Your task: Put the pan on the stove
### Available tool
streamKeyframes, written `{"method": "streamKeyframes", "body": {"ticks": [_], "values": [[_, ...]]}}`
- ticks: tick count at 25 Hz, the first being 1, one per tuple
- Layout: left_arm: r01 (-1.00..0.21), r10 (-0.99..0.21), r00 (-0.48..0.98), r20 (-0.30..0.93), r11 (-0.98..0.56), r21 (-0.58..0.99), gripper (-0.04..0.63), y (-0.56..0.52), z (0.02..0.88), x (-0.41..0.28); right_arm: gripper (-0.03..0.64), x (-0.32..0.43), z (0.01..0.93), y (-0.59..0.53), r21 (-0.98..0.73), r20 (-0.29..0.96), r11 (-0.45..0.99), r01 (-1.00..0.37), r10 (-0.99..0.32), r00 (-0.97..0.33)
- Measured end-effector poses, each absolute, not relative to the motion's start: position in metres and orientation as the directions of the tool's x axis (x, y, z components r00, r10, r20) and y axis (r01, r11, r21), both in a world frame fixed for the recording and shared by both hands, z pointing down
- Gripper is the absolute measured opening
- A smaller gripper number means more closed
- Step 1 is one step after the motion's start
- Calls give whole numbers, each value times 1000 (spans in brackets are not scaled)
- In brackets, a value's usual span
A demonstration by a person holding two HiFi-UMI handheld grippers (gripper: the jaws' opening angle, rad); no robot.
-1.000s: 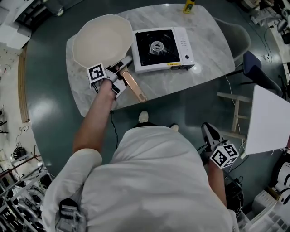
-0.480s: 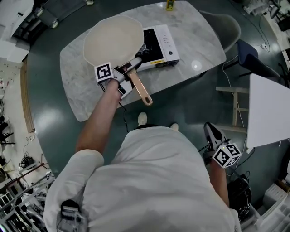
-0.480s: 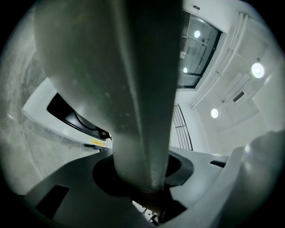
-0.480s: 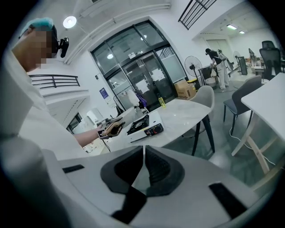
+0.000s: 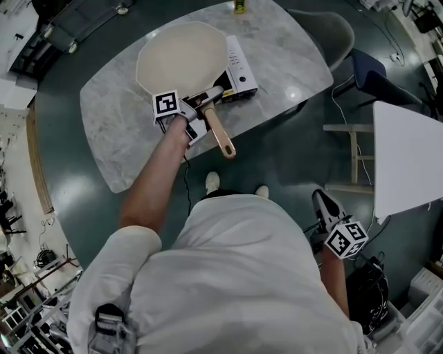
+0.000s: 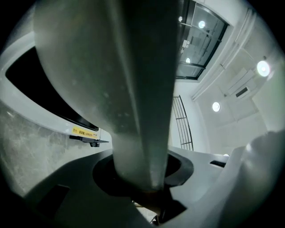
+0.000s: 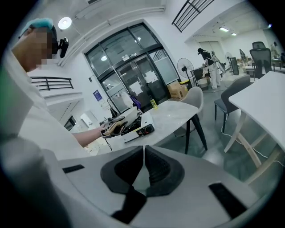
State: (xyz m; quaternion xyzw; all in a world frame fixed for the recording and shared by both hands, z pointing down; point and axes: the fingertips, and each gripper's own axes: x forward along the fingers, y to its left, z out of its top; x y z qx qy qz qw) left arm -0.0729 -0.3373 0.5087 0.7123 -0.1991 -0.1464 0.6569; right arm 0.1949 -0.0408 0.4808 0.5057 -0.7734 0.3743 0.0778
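In the head view a pan with a cream inside hangs over the white portable stove and hides most of it. My left gripper is shut on the pan where its copper handle starts. The left gripper view is filled by the pan's grey underside, clamped at my left gripper, with the stove's white body just beneath. My right gripper hangs low at the person's right side, away from the table. In its own view my right gripper is shut with nothing in it.
The stove stands on an oval marble table, with a yellow bottle at its far edge. A grey chair and a blue chair stand to the right, by a white table.
My left gripper has carried the pan to the right, from beside the stove to above it. The right gripper has stayed at the person's side.
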Motion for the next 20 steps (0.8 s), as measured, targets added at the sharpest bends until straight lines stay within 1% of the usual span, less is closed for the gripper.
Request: {"method": "streamKeyframes", "body": {"ticks": [10, 20], "values": [[-102, -446, 893, 61, -68, 992, 160, -355, 525, -53, 21, 206, 481, -45, -498, 513, 178, -849, -729, -453], [-100, -443, 895, 51, -88, 991, 160, -357, 533, -54, 21, 207, 487, -47, -504, 529, 154, -850, -723, -445]]}}
